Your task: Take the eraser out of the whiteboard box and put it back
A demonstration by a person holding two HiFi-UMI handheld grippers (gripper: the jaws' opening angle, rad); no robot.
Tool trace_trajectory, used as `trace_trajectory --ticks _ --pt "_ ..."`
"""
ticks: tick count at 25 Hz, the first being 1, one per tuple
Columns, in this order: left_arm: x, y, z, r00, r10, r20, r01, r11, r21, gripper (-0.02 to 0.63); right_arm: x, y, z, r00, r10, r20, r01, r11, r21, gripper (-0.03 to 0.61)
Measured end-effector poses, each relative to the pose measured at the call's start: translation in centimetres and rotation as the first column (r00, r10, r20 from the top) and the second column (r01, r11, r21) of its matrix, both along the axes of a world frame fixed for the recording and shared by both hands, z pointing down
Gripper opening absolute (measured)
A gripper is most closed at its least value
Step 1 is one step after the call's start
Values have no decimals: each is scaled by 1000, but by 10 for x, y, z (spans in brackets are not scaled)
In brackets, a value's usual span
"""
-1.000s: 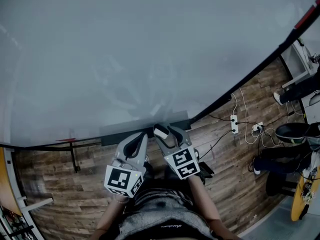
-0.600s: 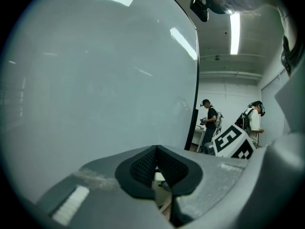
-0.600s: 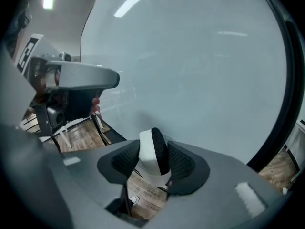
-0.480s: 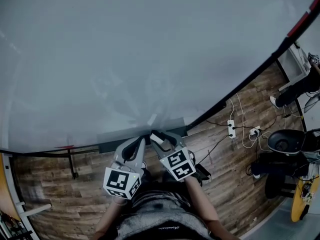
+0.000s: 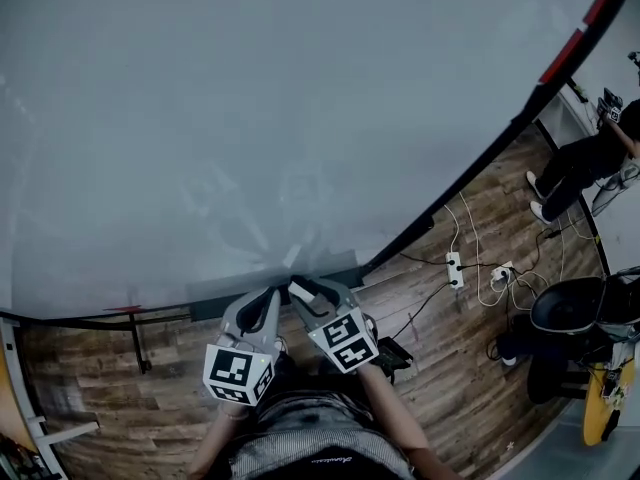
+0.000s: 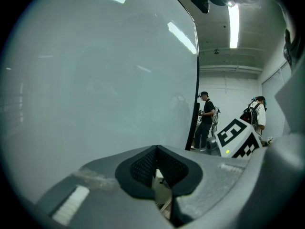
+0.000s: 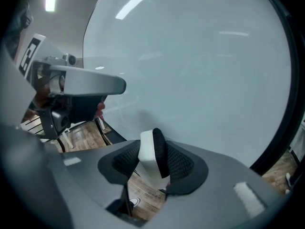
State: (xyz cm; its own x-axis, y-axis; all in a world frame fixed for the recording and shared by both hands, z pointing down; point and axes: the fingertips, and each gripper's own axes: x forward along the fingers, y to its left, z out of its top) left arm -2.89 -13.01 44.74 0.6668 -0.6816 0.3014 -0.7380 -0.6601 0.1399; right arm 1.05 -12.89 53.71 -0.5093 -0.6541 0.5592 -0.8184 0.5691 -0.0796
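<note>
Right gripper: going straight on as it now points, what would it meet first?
Probably the whiteboard, eraser first: the right gripper holds it, its jaws having just been closing. Depth is unclear.

grey left claw (image 5: 262, 300) and right claw (image 5: 306, 290), black meshed pads (image 7: 181, 163), black-and-white marker cubes (image 5: 238, 373); the person's grey patterned top (image 5: 300, 436).

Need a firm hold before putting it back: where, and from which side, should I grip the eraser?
Grip the eraser across its flat faces, white back and black felt, from a thin edge. It stands edge-on between the right gripper's pads; those jaws have just been closing.
</note>
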Motion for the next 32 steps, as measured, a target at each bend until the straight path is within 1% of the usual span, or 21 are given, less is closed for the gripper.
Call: trace_trajectory --ticks 5,10,15,19,22,27,32 --pt "0 3 5 1000 -9 -24 9 1000 -27 2 0 0 0 1000 3 10 -3 1000 12 164" --pt "-2 6 7 999 -23 -32 22 999 -38 2 0 0 0 1000 9 18 -10 1000 27 163" --pt "-8 11 12 998 -34 -49 30 996 -81 2 0 2 -2 1000 18 25 -19 999 33 161" --pt "-11 14 15 999 -34 -37 31 996 -87 2 0 3 -2 1000 15 25 -16 999 32 160" --pt "-15 17 17 998 -38 -42 33 995 -98 2 -2 5 -5 1000 7 21 -8 999 43 160" --pt "-16 24 16 998 -37 -45 32 995 -91 2 0 9 -17 1000 6 21 -7 998 66 158" --pt "-16 24 16 998 -30 -50 25 996 -89 2 -1 8 -24 1000 -5 23 3 998 68 158"
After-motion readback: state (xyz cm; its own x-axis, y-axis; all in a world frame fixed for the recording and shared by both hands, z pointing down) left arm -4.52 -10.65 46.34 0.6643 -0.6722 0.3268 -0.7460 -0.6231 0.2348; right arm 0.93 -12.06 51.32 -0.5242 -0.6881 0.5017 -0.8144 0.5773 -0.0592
